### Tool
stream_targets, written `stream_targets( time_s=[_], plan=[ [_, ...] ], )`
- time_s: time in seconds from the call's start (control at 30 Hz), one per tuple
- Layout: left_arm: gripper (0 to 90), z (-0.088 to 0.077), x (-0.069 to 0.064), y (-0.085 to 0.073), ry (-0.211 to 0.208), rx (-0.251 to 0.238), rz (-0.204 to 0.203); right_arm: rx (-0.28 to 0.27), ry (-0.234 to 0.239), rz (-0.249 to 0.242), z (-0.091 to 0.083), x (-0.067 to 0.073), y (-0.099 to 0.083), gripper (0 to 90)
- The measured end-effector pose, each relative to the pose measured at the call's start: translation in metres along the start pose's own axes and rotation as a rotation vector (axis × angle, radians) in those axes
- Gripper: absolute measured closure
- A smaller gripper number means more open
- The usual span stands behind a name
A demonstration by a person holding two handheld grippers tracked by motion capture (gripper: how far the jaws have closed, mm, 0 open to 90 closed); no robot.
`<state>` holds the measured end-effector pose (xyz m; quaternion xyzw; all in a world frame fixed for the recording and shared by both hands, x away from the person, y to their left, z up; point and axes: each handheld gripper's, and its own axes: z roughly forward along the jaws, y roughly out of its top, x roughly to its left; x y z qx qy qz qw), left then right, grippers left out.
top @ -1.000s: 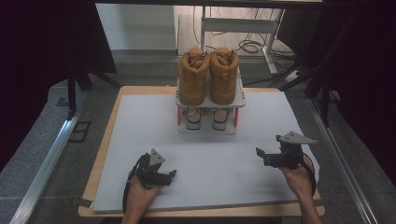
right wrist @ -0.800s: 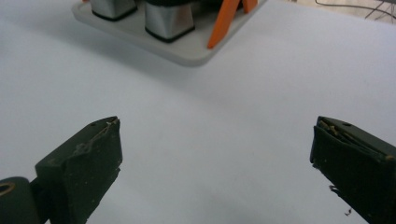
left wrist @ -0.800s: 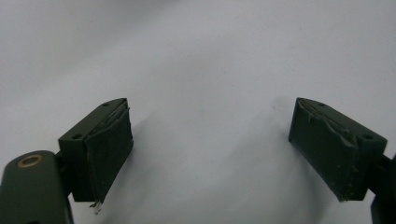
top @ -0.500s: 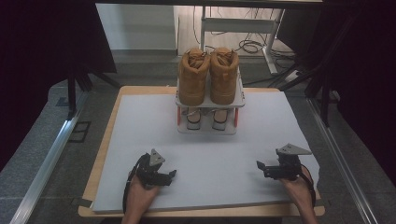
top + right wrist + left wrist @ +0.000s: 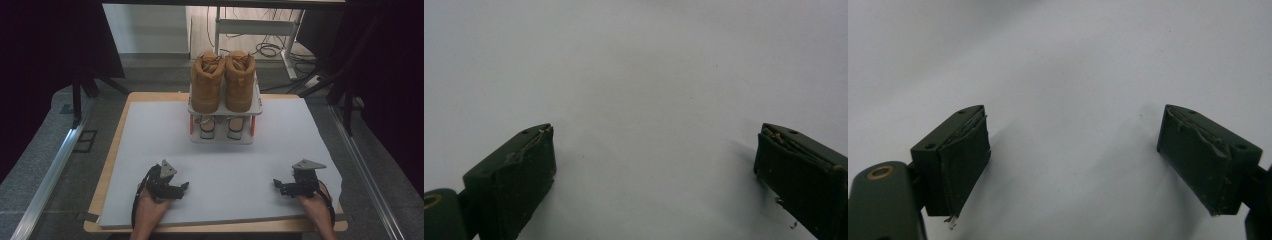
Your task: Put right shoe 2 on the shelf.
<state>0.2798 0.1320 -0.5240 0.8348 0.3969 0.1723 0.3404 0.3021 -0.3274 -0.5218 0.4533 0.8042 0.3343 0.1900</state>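
Note:
A pair of tan boots (image 5: 223,80) stands on the top shelf of a small white two-tier rack (image 5: 224,106) at the far middle of the table. A second pair of shoes (image 5: 219,127) sits on the rack's lower shelf. My left gripper (image 5: 181,189) rests low over the white sheet near the front left, jaws wide apart with nothing between them (image 5: 1073,165). My right gripper (image 5: 279,186) sits at the front right, pointing left, also open and holding nothing (image 5: 654,170).
A white sheet (image 5: 220,165) covers the wooden tabletop (image 5: 107,170). Behind the table are a white desk frame (image 5: 260,25) and floor cables (image 5: 267,49). Dark curtains and stand legs flank both sides.
The right gripper has come down and toward the front edge, now sitting low over the sheet. The left gripper has barely moved.

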Motion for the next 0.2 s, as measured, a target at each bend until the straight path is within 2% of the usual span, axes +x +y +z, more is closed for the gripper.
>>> stream_targets(
  time_s=[0.2],
  plan=[
    [13.4, 0.0004, 0.0005, 0.0000, -0.005, 0.000, -0.007, -0.003, -0.003, 0.000, 0.0001, 0.0004, -0.0004, 3.1]
  ],
)
